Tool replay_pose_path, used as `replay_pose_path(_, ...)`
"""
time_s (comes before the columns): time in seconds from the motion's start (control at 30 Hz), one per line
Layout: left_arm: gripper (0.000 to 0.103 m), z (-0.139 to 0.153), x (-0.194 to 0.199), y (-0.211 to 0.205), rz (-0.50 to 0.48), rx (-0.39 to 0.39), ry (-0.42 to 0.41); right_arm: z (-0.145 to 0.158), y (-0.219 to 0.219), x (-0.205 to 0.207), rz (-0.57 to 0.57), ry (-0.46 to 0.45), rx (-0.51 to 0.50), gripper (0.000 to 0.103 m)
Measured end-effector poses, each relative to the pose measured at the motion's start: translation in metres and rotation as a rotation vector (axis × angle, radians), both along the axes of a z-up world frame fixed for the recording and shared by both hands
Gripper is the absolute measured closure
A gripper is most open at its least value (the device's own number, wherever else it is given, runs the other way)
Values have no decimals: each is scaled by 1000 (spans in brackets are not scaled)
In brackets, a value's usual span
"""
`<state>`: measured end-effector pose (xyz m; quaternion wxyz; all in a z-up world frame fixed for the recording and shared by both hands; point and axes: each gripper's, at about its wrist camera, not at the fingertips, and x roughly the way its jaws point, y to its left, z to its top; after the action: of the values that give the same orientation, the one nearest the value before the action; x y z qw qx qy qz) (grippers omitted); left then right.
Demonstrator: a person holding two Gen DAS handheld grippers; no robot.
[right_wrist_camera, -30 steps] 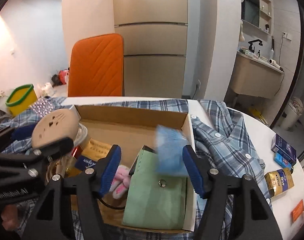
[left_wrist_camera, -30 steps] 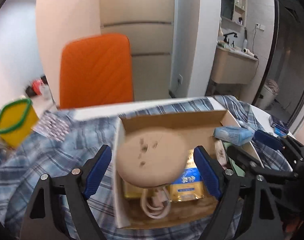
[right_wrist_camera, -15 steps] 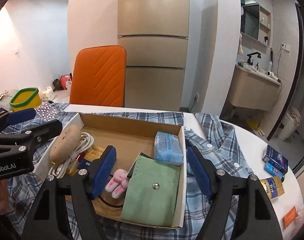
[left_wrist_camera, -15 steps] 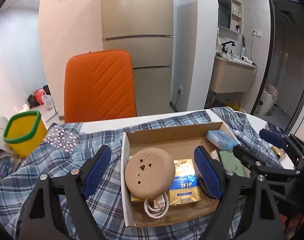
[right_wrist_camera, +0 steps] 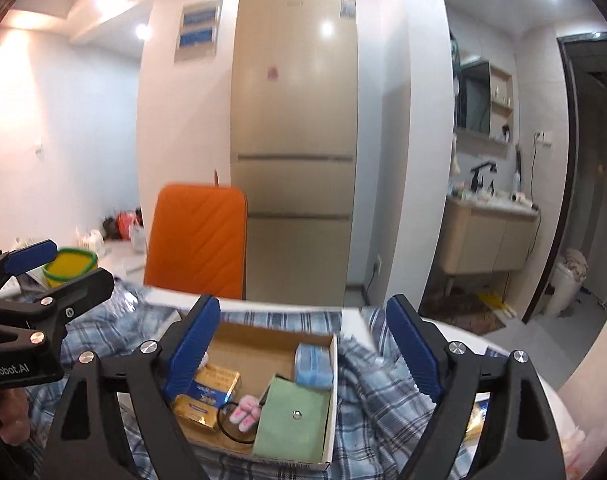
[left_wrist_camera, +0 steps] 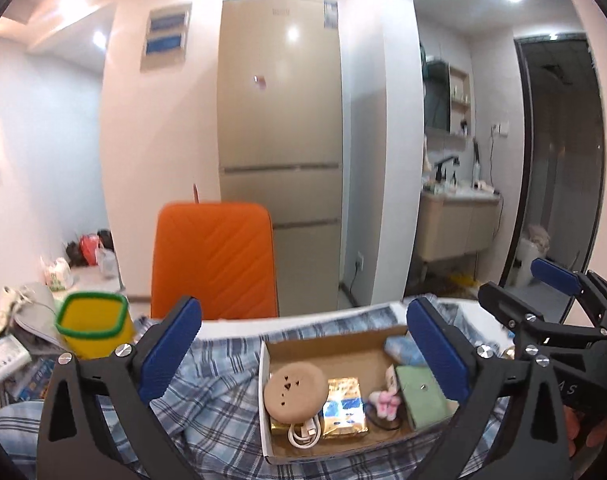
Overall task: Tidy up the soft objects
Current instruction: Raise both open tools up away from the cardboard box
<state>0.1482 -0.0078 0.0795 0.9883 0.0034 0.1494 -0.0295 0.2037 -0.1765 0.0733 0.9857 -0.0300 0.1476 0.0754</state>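
Showing round tan pad [left_wrist_camera: 295, 390] in cardboard box [left_wrist_camera: 327, 347], left view only

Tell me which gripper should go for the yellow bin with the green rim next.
Left. In the left wrist view the yellow bin lies just beyond the open left gripper, on its outer side. The right gripper, open too, looks over the cardboard box, with the bin beyond the other gripper.

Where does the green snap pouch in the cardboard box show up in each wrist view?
Left wrist: green snap pouch lies lower right, at the box's right end, partly behind the left gripper's right finger.
Right wrist: pouch lies low centre, in the box's near right corner, between the right gripper's open fingers.
Shared landmark: the pink plush just left of it.
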Motion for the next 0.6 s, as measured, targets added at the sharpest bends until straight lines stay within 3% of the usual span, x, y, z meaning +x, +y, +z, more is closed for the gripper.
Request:
replay_pose_path(0.2, 1, 26, -42, 6, 6, -15, -116, 34, -2, -53, 3, -129, 22, 12)
replay_pose_path(0.3, 1, 36, -62, 9, 3, -21, -158, 48, 0, -78, 15, -187, 28, 0)
replay_pose_path(0.6, 1, 44, -103, 15, 2, -18, -233, 68, 7, -135, 15, -298, 34, 0)
